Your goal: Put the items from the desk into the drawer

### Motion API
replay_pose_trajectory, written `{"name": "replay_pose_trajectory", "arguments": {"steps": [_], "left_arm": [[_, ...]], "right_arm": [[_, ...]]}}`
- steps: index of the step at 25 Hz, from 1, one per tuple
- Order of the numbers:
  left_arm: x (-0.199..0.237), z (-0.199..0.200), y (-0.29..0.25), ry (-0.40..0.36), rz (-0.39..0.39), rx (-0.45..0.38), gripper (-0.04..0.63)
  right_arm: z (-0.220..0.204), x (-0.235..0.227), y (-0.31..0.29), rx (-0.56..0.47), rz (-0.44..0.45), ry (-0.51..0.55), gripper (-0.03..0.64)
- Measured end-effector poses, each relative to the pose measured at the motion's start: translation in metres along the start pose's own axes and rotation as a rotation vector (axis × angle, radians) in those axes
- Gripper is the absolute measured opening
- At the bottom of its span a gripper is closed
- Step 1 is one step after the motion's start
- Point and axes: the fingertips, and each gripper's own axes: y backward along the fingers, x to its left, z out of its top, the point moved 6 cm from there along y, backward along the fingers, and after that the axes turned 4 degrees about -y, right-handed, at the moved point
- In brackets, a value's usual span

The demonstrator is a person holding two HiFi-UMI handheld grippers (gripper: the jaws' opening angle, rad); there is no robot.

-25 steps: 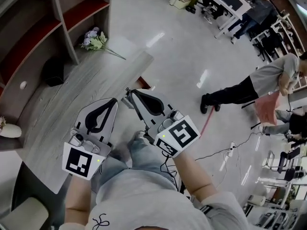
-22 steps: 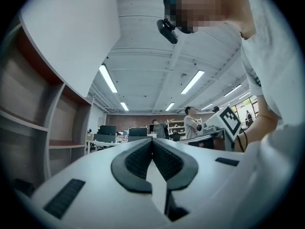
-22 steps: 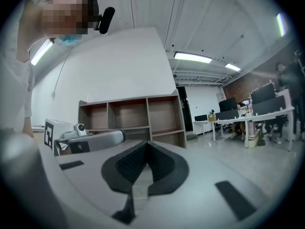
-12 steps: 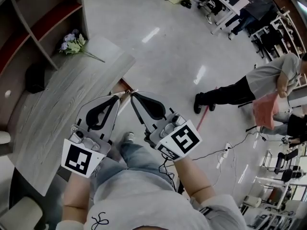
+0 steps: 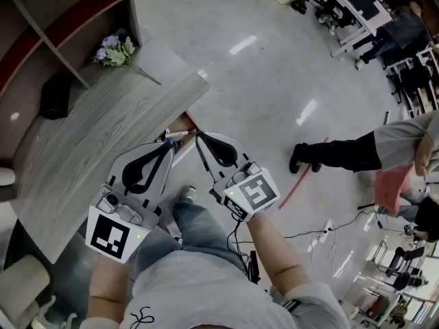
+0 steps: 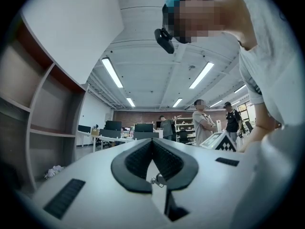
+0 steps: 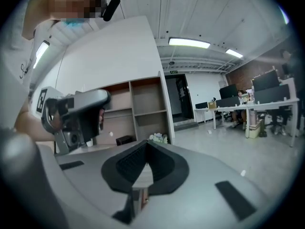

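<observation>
Both grippers are held over my lap, off the edge of the grey wooden desk (image 5: pixel 89 156). My left gripper (image 5: pixel 171 145) is shut with nothing in it; in the left gripper view its jaws (image 6: pixel 152 140) meet at the tips. My right gripper (image 5: pixel 199 137) is shut and empty as well, tips together (image 7: pixel 146 142). On the desk lie a bunch of artificial flowers (image 5: pixel 114 49) at the far corner and a black object (image 5: pixel 55 96) near the shelves. Both appear in the right gripper view too: flowers (image 7: pixel 157 138), black object (image 7: pixel 125 140). A brown part (image 5: pixel 181 124) shows under the desk's near corner.
A wooden shelf unit (image 5: pixel 62 19) stands behind the desk. A white object (image 5: pixel 4 177) sits at the desk's left end. A person (image 5: pixel 357 148) bends over on the shiny floor to the right, near cables (image 5: pixel 322 228). Two people (image 6: pixel 204 123) stand far off.
The head view has swung a little, so the desk and flowers sit further right. Both grippers stay shut and side by side, the right one slightly closer to the desk corner.
</observation>
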Motion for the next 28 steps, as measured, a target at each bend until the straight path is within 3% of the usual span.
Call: {"name": "replay_pose_trajectory", "arguments": {"steps": [16, 22, 28], "left_arm": [[0.036, -0.025, 0.004, -0.016, 0.139, 0.052, 0.009], [0.044, -0.034, 0.008, -0.008, 0.164, 0.068, 0.009], [0.050, -0.035, 0.006, -0.004, 0.170, 0.071, 0.009]], "right_arm": [[-0.157, -0.073, -0.090, 0.371, -0.048, -0.040, 0.008], [-0.183, -0.078, -0.111, 0.462, -0.058, 0.000, 0.009], [-0.185, -0.081, -0.114, 0.479, -0.047, 0.013, 0.014]]}}
